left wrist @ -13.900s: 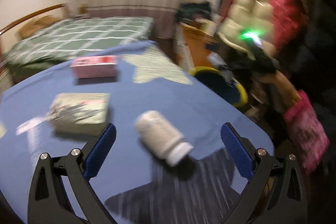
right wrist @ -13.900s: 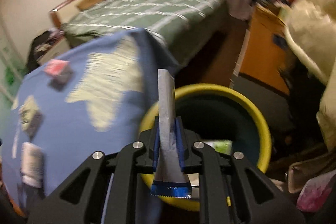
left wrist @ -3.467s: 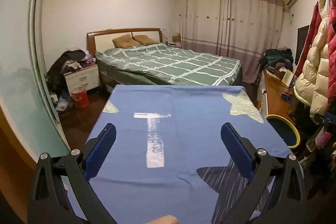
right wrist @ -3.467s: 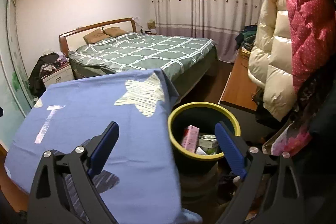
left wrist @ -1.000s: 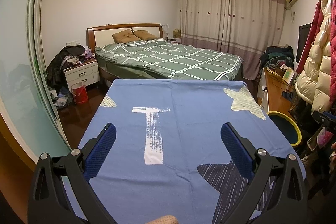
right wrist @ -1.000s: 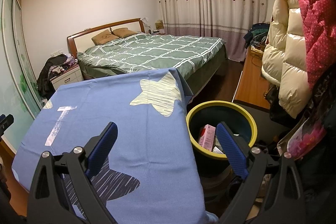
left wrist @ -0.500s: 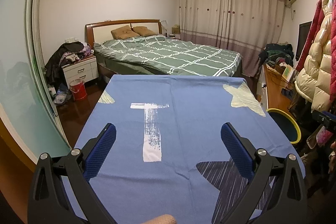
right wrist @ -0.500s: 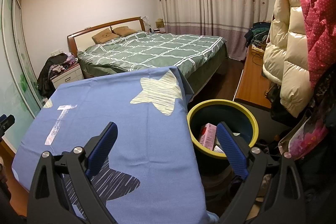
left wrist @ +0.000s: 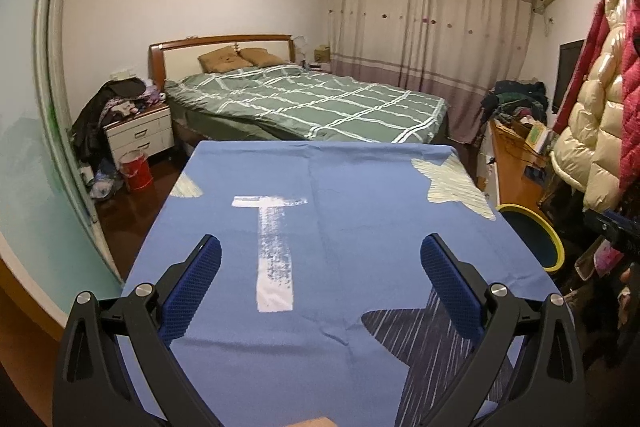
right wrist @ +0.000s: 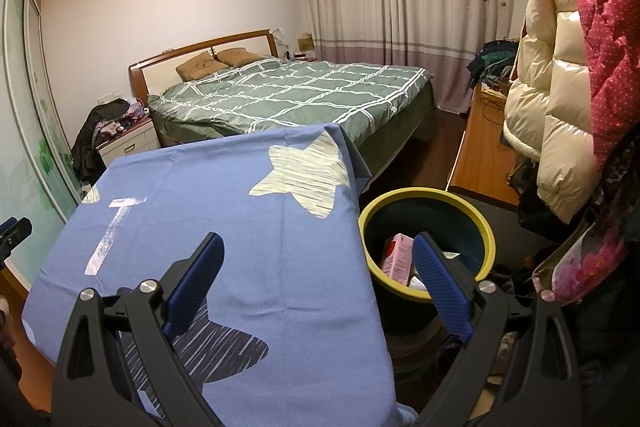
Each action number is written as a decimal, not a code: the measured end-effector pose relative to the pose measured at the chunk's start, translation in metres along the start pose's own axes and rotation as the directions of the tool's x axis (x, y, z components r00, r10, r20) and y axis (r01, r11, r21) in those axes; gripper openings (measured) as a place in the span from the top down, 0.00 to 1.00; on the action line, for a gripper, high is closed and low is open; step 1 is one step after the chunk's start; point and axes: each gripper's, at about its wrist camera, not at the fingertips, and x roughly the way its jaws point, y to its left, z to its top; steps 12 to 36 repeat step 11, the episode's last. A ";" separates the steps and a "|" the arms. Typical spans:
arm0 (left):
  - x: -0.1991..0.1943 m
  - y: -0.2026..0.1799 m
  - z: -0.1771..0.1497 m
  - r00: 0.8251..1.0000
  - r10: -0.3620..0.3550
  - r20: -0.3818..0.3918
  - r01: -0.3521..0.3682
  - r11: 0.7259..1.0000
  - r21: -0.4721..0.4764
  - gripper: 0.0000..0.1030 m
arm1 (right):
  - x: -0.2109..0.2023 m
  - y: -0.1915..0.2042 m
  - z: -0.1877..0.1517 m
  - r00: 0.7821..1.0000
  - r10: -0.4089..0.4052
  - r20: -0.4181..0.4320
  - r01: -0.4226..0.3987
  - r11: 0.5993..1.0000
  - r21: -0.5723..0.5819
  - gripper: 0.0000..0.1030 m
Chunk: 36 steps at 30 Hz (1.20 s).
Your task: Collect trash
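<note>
Gone from the blue tablecloth (left wrist: 360, 227) are the bottle, the boxes and the wrapper that lay there fourteen seconds back; the cloth now shows only its printed stars and T. The left gripper (left wrist: 320, 271) hangs over the cloth, jaws spread wide, holding nothing. The right gripper (right wrist: 316, 271) is just as wide and empty, with the yellow-rimmed bin (right wrist: 486, 227) at its two o'clock, beside the table edge. Inside the bin sits a pink box (right wrist: 396, 255) with other scraps. By my reading the collecting is finished; nothing visible remains to pick up.
</note>
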 end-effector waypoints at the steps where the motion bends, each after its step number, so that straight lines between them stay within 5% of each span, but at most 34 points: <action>1: 0.003 0.000 0.001 1.000 -0.001 0.000 0.001 1.000 0.000 0.05 | 0.002 -0.001 0.001 1.000 0.002 -0.002 -0.002 1.000 -0.002 0.12; 6: 0.052 0.011 0.020 0.996 0.007 -0.087 -0.010 1.000 -0.028 0.05 | 0.028 0.015 0.015 0.999 0.041 -0.026 -0.041 0.999 -0.034 0.10; 11: 0.152 0.031 0.031 0.973 0.109 -0.201 -0.110 0.994 0.007 0.05 | 0.117 0.042 0.034 0.989 0.077 -0.128 -0.079 0.997 -0.014 0.07; 36: 0.152 0.031 0.031 0.973 0.109 -0.201 -0.110 0.994 0.007 0.05 | 0.117 0.042 0.034 0.989 0.077 -0.128 -0.079 0.997 -0.014 0.07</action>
